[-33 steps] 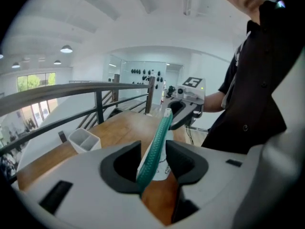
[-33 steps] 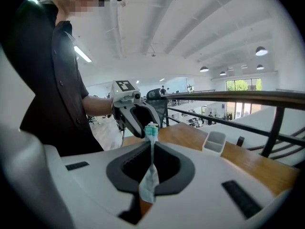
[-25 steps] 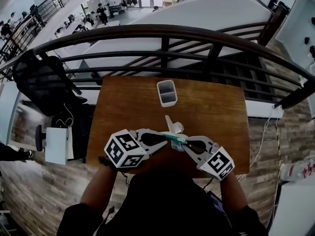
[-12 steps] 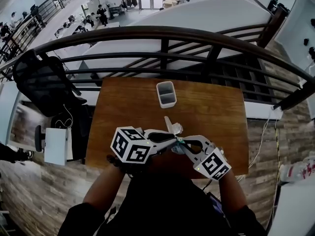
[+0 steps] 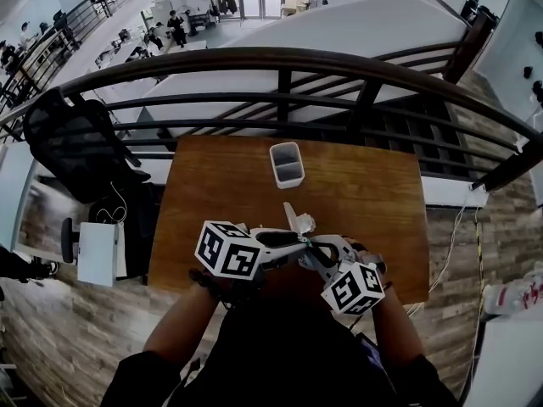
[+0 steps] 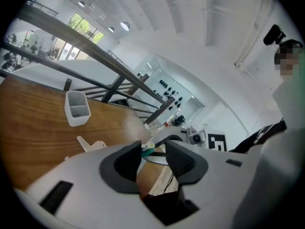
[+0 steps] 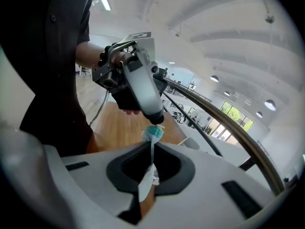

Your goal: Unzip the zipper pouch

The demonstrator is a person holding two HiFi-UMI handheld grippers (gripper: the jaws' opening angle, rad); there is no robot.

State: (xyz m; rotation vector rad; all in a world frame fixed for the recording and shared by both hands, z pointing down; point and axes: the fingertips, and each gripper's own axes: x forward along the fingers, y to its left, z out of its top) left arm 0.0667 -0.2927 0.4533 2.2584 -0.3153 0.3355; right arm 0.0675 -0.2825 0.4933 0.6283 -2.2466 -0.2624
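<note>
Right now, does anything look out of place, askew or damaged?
Nothing is spilled or damaged. One oddity: the zipper pouch hangs in the air, pinched thin only by the right gripper, whose jaws are shut on it. The left gripper has just been opening its jaws; the pouch's teal end sits at their tips, unclamped.

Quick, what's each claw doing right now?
Left gripper: open; fingers just spread, zipper pouch end loose between them.
Right gripper: closed on the zipper pouch.
</note>
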